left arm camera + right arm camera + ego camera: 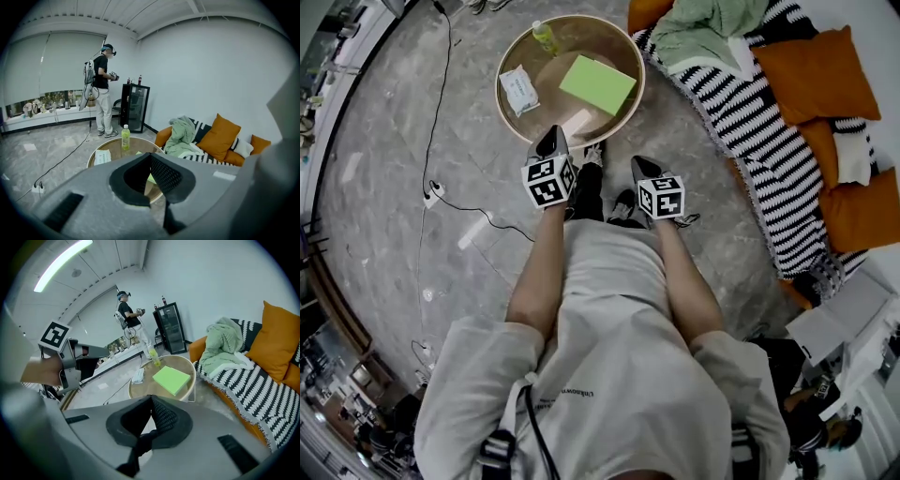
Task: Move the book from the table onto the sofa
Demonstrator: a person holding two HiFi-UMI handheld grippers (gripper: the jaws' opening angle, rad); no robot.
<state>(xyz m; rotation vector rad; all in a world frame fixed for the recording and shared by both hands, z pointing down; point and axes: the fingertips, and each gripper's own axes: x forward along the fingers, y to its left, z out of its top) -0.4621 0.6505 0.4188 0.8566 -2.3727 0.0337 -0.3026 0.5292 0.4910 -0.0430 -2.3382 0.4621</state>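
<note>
A lime-green book [597, 84] lies flat on the round glass-topped table [508, 60], on its right half. Both grippers hang short of the table's near rim, over the floor. My left gripper [551, 137] is shut and empty, its tip just by the rim. My right gripper [638, 162] is also shut and empty, a little further back. In the right gripper view the book [171, 379] lies ahead of the closed jaws [151, 399]. In the left gripper view the closed jaws [151, 157] cover most of the book. The sofa [769, 141] stands to the right.
On the table stand a green drink bottle [545, 37] and a tissue pack [518, 91]. The sofa bears a striped throw, orange cushions [820, 75] and a pale green blanket [703, 28]. A cable [441, 94] runs over the floor at the left. Another person [102, 89] stands by a small fridge [134, 107].
</note>
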